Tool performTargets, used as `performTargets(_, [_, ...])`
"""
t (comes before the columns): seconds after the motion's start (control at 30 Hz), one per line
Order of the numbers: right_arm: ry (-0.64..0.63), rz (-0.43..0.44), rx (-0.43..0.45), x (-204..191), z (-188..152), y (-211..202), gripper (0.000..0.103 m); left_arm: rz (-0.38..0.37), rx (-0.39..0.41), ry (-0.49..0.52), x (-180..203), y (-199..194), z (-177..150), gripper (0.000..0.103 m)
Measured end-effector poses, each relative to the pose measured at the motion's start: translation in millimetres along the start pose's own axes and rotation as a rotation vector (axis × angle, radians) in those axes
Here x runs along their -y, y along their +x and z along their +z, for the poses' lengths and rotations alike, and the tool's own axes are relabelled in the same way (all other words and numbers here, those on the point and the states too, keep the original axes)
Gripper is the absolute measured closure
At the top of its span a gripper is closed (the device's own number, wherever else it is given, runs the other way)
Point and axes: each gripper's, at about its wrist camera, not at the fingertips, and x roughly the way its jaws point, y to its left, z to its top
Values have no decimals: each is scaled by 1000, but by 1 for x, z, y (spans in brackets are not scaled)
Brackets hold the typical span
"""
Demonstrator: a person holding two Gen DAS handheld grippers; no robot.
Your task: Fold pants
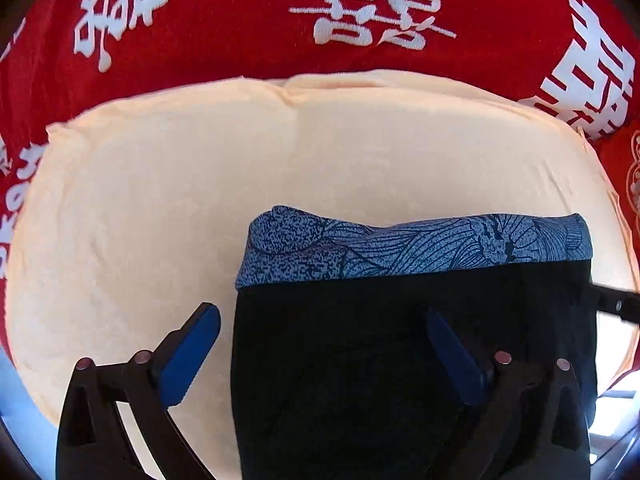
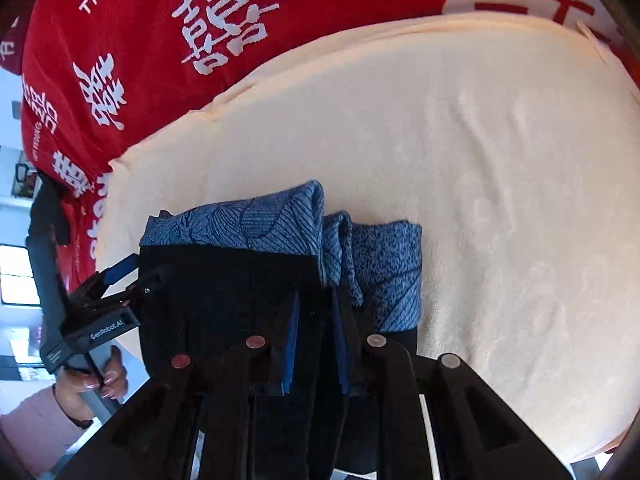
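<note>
Folded dark pants [image 1: 400,360] with a blue leaf-print band lie on a cream towel [image 1: 160,200] at 6 o'clock. The left gripper [image 1: 320,320] gapes released; the right gripper [image 2: 316,300] pinches the pants' dark fabric. Final fold seems underway; next needs smoothing.

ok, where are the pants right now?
The pants lie folded on the cream towel over the red printed cloth, low and right of centre in the left wrist view, blue leaf-print band on the far edge.
</note>
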Motion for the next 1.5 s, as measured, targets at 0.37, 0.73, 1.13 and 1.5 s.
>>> performTargets(0.37, [-3,-75,-16,-20,-10,-4,61,58,13,75,16,-25,-5,0])
performTargets(0.73, [27,-195,-20,-55,-66,-57,17,68,-72,99,29,-97,-53,0])
performTargets(1.13, [56,-276,-59,-101,-109,-100,15,95,-118,83,21,-162,-91,0])
performTargets(1.5, [52,-312,-43,-133,-119,-116,15,95,-97,128,13,-193,-95,0])
